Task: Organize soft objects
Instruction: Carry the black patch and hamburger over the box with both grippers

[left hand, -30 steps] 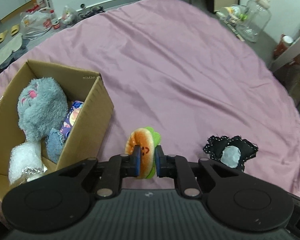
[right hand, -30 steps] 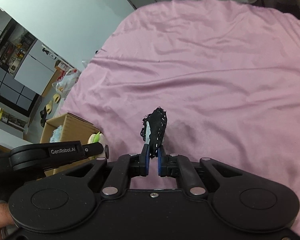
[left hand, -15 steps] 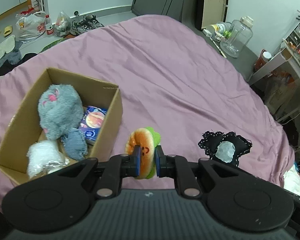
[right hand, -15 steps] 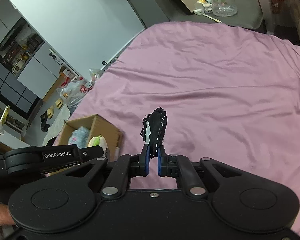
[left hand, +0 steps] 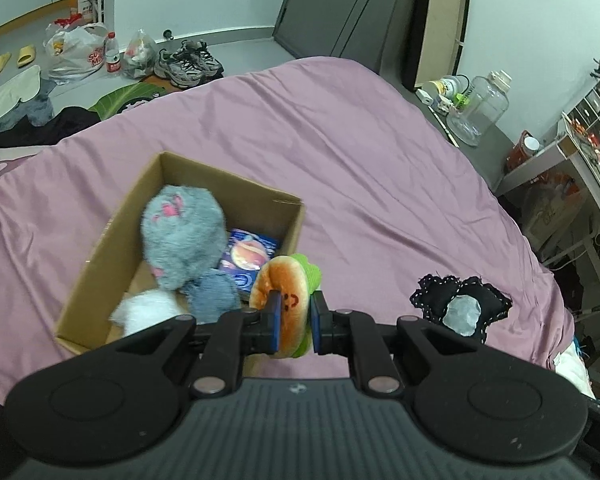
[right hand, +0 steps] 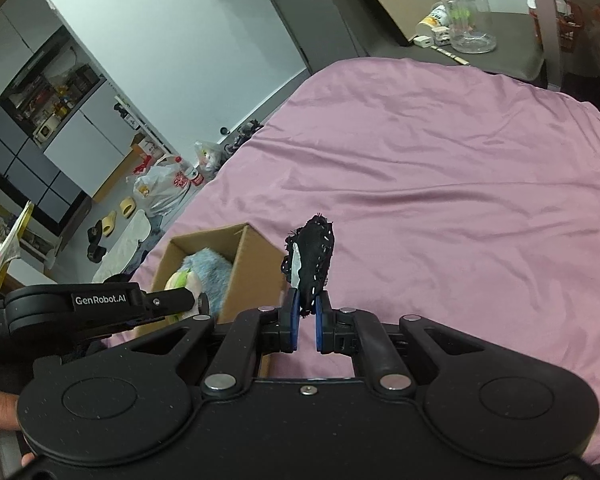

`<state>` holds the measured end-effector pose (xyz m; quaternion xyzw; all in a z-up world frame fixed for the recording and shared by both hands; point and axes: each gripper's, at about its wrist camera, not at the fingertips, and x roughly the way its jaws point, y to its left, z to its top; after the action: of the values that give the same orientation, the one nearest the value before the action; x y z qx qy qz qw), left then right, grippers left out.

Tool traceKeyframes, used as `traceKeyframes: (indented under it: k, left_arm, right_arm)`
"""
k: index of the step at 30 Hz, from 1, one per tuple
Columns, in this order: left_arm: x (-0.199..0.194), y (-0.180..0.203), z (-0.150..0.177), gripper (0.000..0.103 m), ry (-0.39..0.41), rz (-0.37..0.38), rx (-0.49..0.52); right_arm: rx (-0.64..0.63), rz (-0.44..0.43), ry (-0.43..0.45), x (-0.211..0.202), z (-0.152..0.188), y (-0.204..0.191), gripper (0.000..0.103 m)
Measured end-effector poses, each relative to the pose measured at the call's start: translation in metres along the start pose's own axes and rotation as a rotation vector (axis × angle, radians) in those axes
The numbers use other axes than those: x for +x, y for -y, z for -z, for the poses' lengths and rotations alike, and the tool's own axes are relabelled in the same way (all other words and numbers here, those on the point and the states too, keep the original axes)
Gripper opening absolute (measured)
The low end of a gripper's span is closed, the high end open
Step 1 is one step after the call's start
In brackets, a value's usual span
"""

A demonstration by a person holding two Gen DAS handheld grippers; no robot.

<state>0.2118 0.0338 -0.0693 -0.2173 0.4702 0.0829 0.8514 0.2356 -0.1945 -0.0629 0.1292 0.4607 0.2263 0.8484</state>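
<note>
Left wrist view: against a second ago, the cardboard box (left hand: 100, 264) sits farther from the left edge and more of the room behind the bed (left hand: 340, 152) shows, so the left gripper (left hand: 292, 316) has risen and drawn right-to-left over the box's near right corner. Its fingers (left hand: 274, 316) are clenched on the burger plush (left hand: 284, 288), which now overlaps the box's right wall. Inside the box lie a grey fluffy plush (left hand: 180, 236), a blue denim piece (left hand: 214, 294), a white fluffy item (left hand: 148, 312) and a printed packet (left hand: 248, 254) whose lettering is too small to read.

In the right wrist view the box has likewise come closer to centre than before. The right gripper (right hand: 305, 322) grasps a black stitched plush (right hand: 310, 260) edge-on above the pink sheet; the same black plush also shows in the left view (left hand: 462, 306). The left gripper's side (right hand: 100, 304) reads "GenRobot.AI". A plastic bag (left hand: 76, 54) on the floor carries red print that cannot be made out.
</note>
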Motion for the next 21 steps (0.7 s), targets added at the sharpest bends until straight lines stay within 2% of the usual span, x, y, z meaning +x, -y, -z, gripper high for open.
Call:
traceKeyframes:
  k: [9, 21]
  left_arm:
    - [-0.008, -0.033, -0.007, 0.013, 0.004, 0.013, -0.034]
    - [-0.003, -0.068, -0.011, 0.014, -0.031, 0.063, -0.083]
  right_arm:
    - [-0.053, 0.003, -0.011, 0.008, 0.001, -0.037, 0.008]
    - [-0.119, 0.004, -0.037, 0.025, 0.0, -0.075, 0.008]
